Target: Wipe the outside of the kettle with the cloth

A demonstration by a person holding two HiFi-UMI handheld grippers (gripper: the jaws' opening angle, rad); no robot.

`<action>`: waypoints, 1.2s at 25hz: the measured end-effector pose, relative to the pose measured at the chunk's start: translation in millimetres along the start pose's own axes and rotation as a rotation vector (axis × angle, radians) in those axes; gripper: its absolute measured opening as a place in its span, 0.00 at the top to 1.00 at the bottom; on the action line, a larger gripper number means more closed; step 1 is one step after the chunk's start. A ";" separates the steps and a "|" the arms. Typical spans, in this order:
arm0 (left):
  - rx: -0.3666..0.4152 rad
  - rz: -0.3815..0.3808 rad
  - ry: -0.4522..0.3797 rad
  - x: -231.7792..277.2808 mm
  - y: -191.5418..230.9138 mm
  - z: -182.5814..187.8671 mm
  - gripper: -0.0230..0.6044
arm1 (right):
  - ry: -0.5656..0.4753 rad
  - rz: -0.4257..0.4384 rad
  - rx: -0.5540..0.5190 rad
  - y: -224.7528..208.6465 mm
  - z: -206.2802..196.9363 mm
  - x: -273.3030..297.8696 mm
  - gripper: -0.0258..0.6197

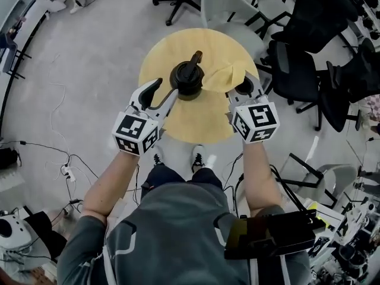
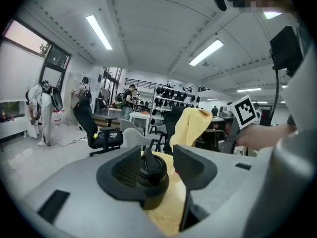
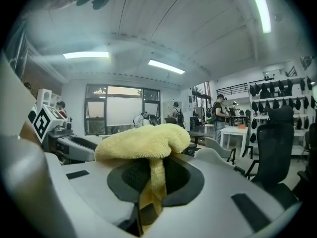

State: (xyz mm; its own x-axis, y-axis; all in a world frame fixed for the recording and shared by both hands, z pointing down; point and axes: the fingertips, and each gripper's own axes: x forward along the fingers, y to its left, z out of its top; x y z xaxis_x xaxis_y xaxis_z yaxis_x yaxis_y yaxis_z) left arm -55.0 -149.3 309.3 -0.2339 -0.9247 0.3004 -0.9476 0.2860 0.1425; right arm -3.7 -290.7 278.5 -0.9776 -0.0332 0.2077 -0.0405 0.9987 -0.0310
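Note:
A dark kettle with a lid handle stands near the middle of the round wooden table. My left gripper is open just left of it. In the left gripper view the kettle shows in the gap between the jaws of this gripper, and no pad presses on it. My right gripper is shut on a yellow cloth that hangs right of the kettle. In the right gripper view the cloth bulges over the jaws of that gripper. The left gripper view shows the cloth beyond the kettle.
A grey chair stands behind the table and black office chairs crowd its right side. Cables trail over the floor at the left. The person's feet are at the table's near edge.

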 end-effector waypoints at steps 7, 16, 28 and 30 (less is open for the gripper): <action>0.072 -0.063 0.098 50.5 4.0 -58.3 0.49 | 0.033 -0.009 0.021 -18.7 -58.8 47.2 0.86; 0.156 -0.090 0.134 84.1 12.8 -84.5 0.44 | 0.064 0.059 0.013 -22.5 -104.2 87.0 0.86; 0.153 -0.110 0.085 89.8 15.7 -92.6 0.41 | 0.081 0.175 -0.025 -20.2 -144.0 112.2 0.86; 0.165 -0.086 0.088 92.8 15.5 -93.8 0.39 | 0.081 0.170 -0.016 -22.8 -152.9 113.5 0.86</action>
State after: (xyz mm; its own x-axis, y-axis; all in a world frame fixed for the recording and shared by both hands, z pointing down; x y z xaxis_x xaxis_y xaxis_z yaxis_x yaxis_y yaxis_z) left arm -70.9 -207.2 427.9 -0.1376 -0.9163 0.3761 -0.9878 0.1551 0.0165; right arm -82.2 -311.3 452.2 -0.9501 0.1390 0.2792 0.1280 0.9901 -0.0572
